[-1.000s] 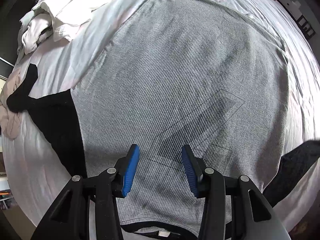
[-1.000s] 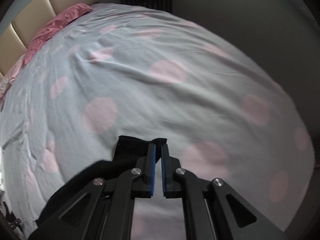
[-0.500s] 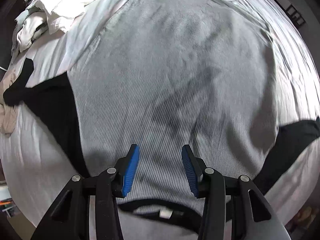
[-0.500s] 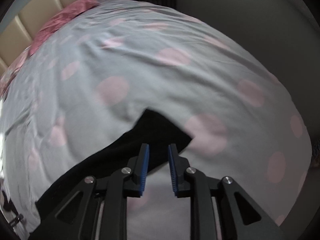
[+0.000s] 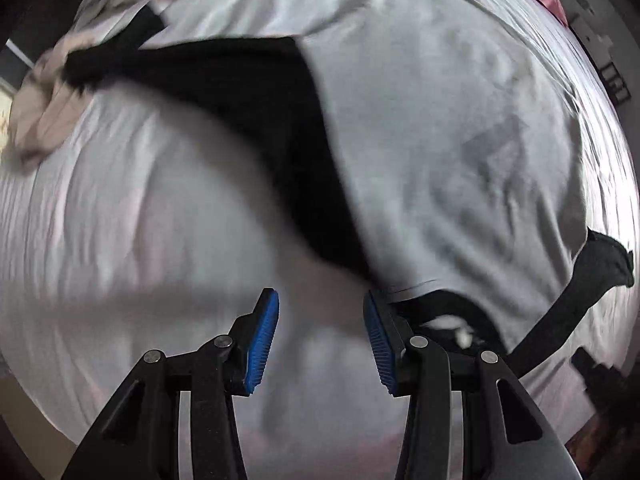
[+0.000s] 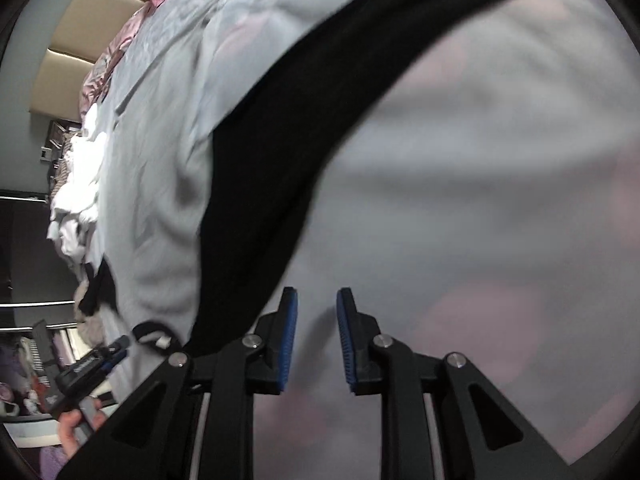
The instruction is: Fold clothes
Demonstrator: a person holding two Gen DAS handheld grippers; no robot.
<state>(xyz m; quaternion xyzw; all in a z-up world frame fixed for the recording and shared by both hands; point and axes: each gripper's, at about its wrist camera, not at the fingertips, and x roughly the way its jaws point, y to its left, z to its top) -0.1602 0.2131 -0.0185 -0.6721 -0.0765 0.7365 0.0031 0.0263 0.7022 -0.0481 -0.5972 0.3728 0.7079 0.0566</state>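
Observation:
A grey ribbed shirt [image 5: 460,140] with black sleeves lies flat on the bed. In the left wrist view, one black sleeve [image 5: 248,92] stretches up-left and the other [image 5: 580,292] runs off to the right. My left gripper [image 5: 320,294] points down, open, over bare sheet just left of the black collar [image 5: 448,304]. Nothing sits between its pads. In the right wrist view, my right gripper [image 6: 317,294] is open over the sheet, just right of the outstretched black sleeve [image 6: 312,120], with an empty gap. The shirt body [image 6: 160,200] lies to its left. The picture is blurred.
The sheet [image 6: 480,200] is pale with pink dots. A white heap of clothes [image 6: 80,184] and a beige garment [image 5: 40,112] lie by the far sleeve. Pink pillows [image 6: 116,56] rest against a tan headboard [image 6: 80,52]. A hand [image 6: 72,428] holds the left gripper [image 6: 120,346].
My right gripper let go of the black sleeve's cuff, opened, and swung back along the sleeve toward the shoulder. My left gripper slid off the grey body onto bare sheet beside the collar.

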